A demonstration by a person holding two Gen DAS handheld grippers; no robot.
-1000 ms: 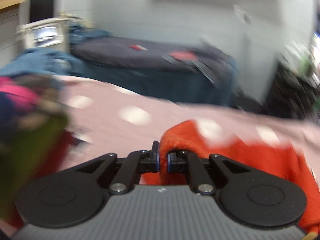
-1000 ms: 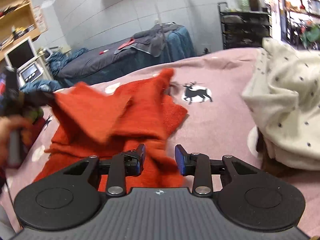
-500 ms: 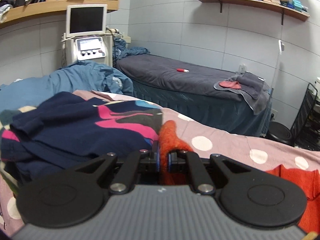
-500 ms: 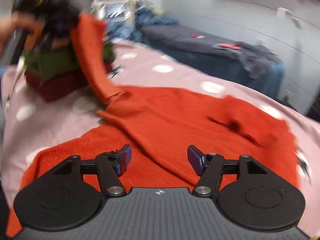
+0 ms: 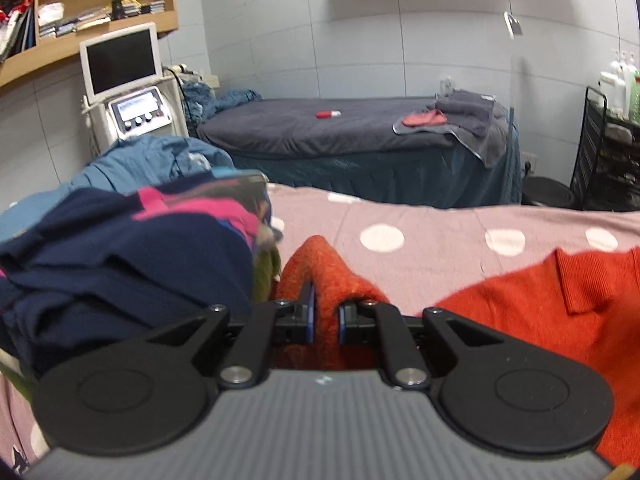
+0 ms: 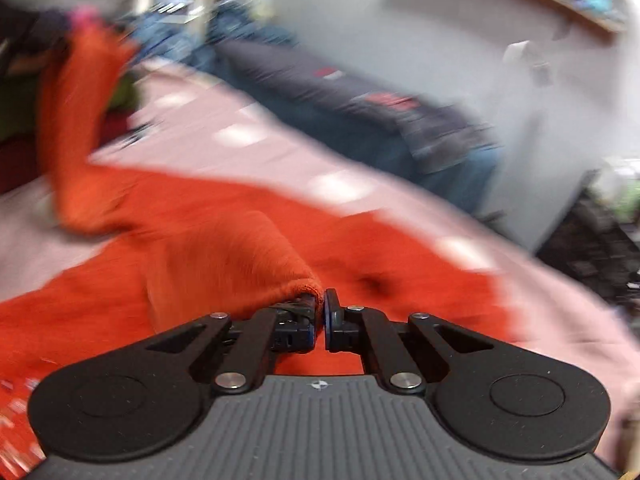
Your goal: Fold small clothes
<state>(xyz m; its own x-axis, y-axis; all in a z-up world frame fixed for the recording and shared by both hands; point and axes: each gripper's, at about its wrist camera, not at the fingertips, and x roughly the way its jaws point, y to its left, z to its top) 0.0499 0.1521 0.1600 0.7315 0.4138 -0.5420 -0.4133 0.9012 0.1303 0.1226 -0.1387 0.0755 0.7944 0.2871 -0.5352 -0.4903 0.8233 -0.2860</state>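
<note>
An orange-red knit sweater lies spread on the pink dotted bedcover. My left gripper is shut on a raised fold of the sweater, next to a pile of clothes. In the blurred right wrist view the sweater stretches from a lifted end at the upper left down to my right gripper, which is shut on a bunched edge of it.
A stack of folded clothes, navy and pink on top, stands just left of my left gripper. Behind the bed are a grey massage table, a machine with a screen, wall shelves and a black rack at right.
My right gripper has closed from wide open onto the sweater's edge. My left gripper stays shut on the sweater and has shifted a little beside the clothes stack.
</note>
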